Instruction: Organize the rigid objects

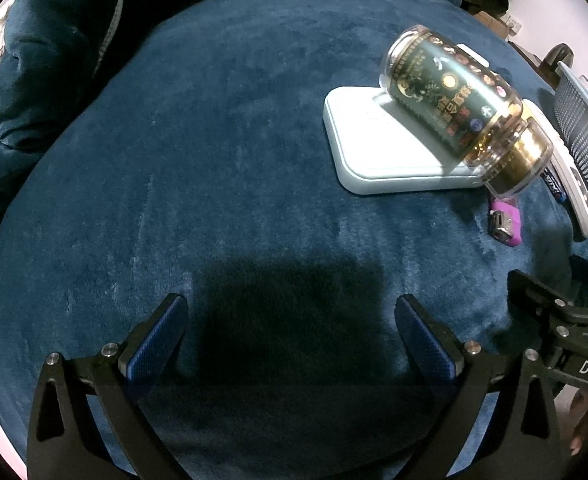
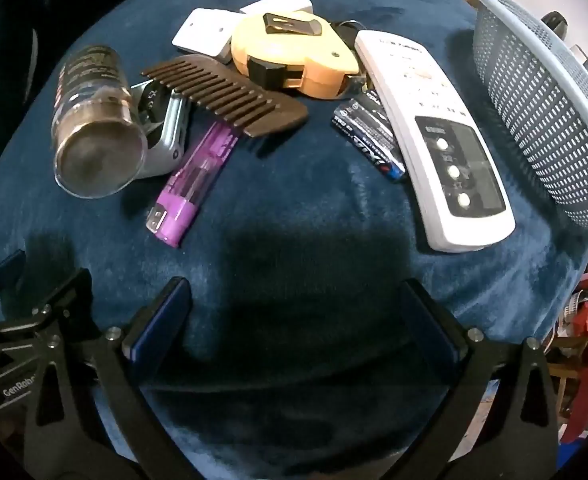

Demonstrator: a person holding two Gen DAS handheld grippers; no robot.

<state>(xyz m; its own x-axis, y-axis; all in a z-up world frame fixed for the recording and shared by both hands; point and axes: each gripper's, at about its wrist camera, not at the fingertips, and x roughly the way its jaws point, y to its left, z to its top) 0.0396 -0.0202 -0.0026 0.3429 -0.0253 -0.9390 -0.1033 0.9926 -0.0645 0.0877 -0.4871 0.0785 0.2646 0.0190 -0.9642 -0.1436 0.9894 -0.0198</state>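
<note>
On a dark blue plush surface lie a clear jar [image 2: 94, 128] on its side, a brown comb [image 2: 230, 92], a purple lighter [image 2: 194, 184], a yellow tape measure [image 2: 294, 52], two batteries [image 2: 367, 136] and a white remote [image 2: 433, 136]. My right gripper [image 2: 294, 312] is open and empty, short of them. In the left wrist view the jar [image 1: 465, 108] rests on a pale flat box [image 1: 377, 148], with the lighter [image 1: 503, 222] beside it. My left gripper [image 1: 292, 328] is open and empty, over bare fabric to the left of the jar.
A pale blue mesh basket [image 2: 541, 100] stands at the right edge of the surface, next to the remote; it also shows in the left wrist view [image 1: 585, 128]. White flat boxes [image 2: 210, 32] and a silver clipper [image 2: 166, 128] lie behind the comb. Blue bedding is bunched at far left.
</note>
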